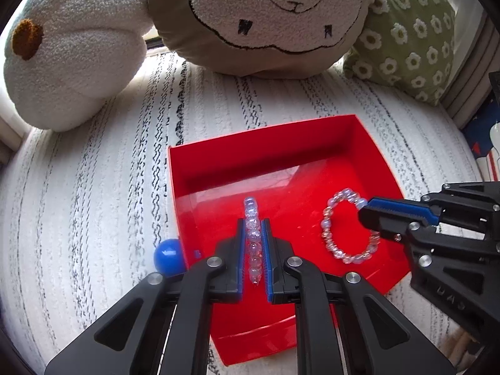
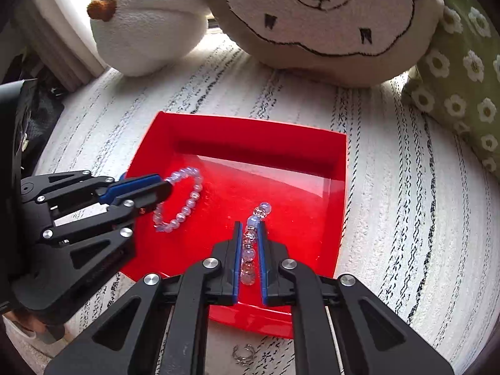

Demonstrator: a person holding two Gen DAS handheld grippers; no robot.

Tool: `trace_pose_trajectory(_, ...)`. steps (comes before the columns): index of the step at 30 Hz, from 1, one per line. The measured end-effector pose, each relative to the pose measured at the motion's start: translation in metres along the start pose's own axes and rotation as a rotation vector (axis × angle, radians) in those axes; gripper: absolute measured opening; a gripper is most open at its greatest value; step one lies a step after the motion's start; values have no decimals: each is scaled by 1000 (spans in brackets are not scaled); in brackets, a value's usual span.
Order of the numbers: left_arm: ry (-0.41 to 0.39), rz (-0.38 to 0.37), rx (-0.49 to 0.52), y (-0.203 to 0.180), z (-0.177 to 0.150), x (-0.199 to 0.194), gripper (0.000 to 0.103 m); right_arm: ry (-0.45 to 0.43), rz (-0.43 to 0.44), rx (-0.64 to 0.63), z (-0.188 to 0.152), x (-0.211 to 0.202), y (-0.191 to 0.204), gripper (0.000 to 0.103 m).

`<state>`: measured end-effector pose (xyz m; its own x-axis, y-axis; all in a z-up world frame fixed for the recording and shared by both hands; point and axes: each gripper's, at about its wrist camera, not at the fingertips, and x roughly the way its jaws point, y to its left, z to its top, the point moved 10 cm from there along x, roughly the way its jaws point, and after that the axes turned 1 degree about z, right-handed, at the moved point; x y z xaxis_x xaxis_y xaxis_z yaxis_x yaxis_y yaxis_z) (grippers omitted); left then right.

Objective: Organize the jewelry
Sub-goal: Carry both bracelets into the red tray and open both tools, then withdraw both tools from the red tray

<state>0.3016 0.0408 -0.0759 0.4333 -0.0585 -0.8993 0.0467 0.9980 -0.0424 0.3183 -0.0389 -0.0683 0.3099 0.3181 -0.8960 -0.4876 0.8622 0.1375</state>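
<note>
A red tray lies on a striped white cloth. My left gripper is shut on a pale blue bead bracelet, which hangs over the tray's left part. In its own view the bracelet shows edge-on between the blue pads. My right gripper is shut on a second bracelet of clear, pinkish and blue beads, held over the tray's right part. The two grippers stand side by side, apart from each other.
Three cushions line the back: a white flower one, a sheep-face one and a green daisy one. A blue ball sits against the tray's left wall. A silver ring lies on the cloth near the tray's front edge.
</note>
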Motion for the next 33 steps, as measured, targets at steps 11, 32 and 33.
trace_pose_trajectory(11,10,64,-8,16,-2,20,10,38,-39,30,-11,23,-25,9)
trace_pose_trajectory(32,2,67,-7,12,-4,19,10,63,-51,29,-16,33,-33,10)
trace_pose_trajectory(33,1,67,-7,13,-4,19,10,61,-52,32,-16,33,-33,10)
